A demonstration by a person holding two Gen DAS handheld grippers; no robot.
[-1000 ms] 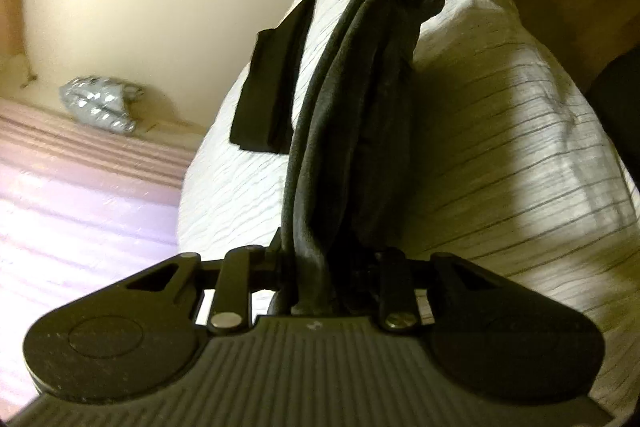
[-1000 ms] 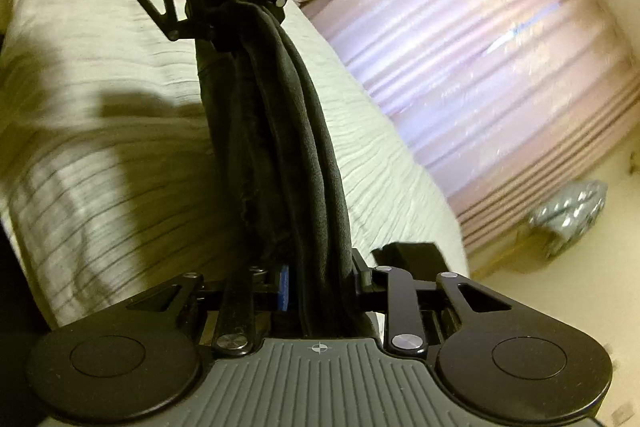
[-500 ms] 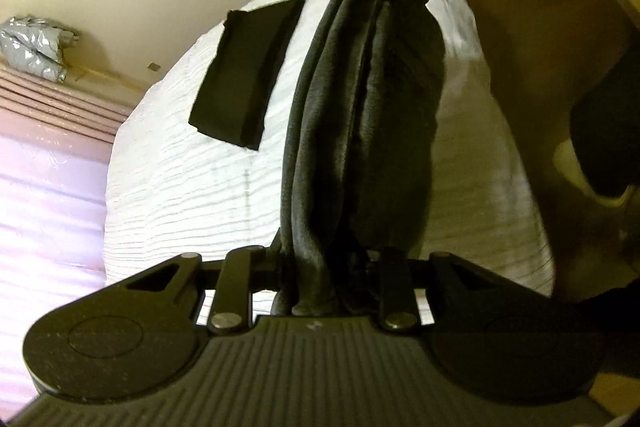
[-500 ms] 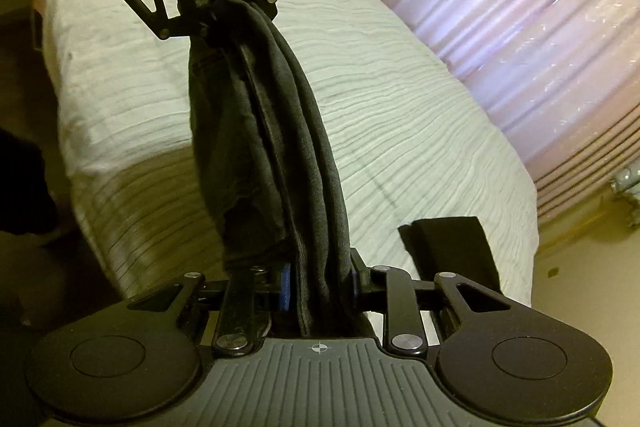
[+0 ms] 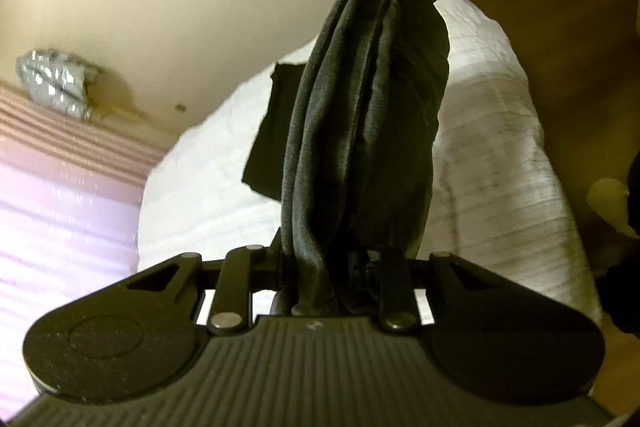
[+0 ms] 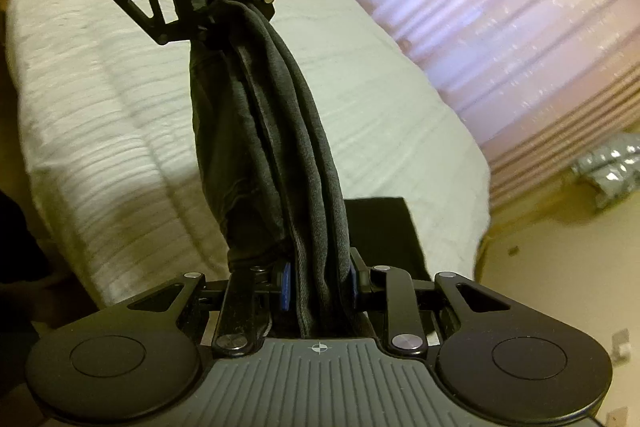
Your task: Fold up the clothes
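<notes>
The bed (image 5: 500,155), under a white ribbed cover, fills most of both views, with pink pleated curtains (image 6: 500,27) along one side and a cream floor (image 5: 160,7) past its end. No box, basket or other container shows in either view. A crumpled silver bag (image 5: 56,83) lies on the floor by the curtains. A folded black garment (image 5: 272,147) lies flat on the bed near its end. The dark grey garment (image 5: 360,127) is bunched into a long rope and hangs in the air above the bed, strung between the two tongs. The left tongs (image 5: 320,267) stand narrow, clamped on one end of it; the right tongs (image 6: 320,283) stand narrow too, their blue pads (image 6: 285,287) pressing the other end.
</notes>
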